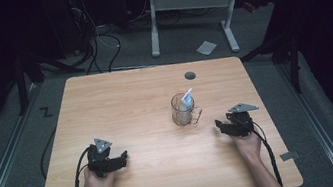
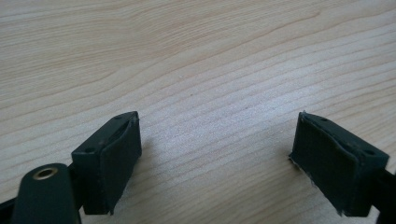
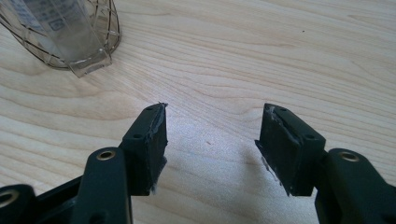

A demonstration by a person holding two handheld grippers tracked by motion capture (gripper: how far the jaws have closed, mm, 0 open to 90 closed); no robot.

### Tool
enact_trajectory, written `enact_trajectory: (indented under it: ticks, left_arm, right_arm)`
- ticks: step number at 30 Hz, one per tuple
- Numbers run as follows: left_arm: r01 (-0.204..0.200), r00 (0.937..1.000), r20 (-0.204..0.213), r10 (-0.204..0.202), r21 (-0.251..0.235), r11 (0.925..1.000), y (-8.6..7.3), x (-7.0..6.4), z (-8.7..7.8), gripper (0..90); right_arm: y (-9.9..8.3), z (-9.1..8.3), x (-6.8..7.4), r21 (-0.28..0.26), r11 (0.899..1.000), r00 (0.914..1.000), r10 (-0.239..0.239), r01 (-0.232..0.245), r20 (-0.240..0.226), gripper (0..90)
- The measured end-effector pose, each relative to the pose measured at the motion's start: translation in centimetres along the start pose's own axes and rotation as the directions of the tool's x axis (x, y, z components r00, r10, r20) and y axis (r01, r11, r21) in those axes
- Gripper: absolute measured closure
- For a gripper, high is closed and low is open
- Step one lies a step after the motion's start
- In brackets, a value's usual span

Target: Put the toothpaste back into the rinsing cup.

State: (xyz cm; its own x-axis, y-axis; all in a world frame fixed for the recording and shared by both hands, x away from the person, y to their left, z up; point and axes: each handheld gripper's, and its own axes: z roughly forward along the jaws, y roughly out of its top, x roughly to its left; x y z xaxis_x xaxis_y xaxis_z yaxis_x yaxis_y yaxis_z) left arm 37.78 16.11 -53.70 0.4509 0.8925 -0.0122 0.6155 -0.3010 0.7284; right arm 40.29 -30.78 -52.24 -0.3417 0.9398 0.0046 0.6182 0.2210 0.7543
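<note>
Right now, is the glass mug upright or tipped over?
Upright. The glass mug stands on its base on the table, mouth up, with a white tube leaning inside it.

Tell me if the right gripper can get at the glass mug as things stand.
Probably yes. The right gripper is open and sits just right of the mug, handle side. Bare table lies between them, with nothing in the way.

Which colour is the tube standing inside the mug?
White with some blue, clearest in the high view: tube, mug.

Left hand-held gripper [image 1: 123, 156], right hand-held gripper [image 1: 218, 125]: jaws apart, empty.
</note>
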Motion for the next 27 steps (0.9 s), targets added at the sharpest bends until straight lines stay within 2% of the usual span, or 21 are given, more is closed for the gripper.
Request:
enact_trajectory:
  ticks: [4,11,17,27]
  left_arm:
    - [0.001,1.0,0.0,-0.001,-0.001,1.0,0.0,0.0,0.0,15.9]
    - [0.0,1.0,0.0,0.0,0.0,1.0,0.0,0.0,0.0,15.9]
    - [0.001,1.0,-0.001,-0.001,-0.001,1.0,0.0,0.0,0.0,15.9]
    - [0.001,1.0,-0.001,-0.001,-0.001,1.0,0.0,0.0,0.0,15.9]
  right_arm:
    - [0.1,0.3,0.1,0.003,1.0,0.9999,-0.011,0.011,0.01,41.5]
    - [0.0,0.6,-0.1,0.017,1.0,0.9999,0.008,-0.008,0.011,41.0]
    - [-0.2,1.0,0.0,0.037,0.999,0.9998,-0.004,0.003,0.02,40.4]
    - [-0.1,1.2,0.0,0.039,0.999,0.9997,-0.01,0.009,0.023,37.8]
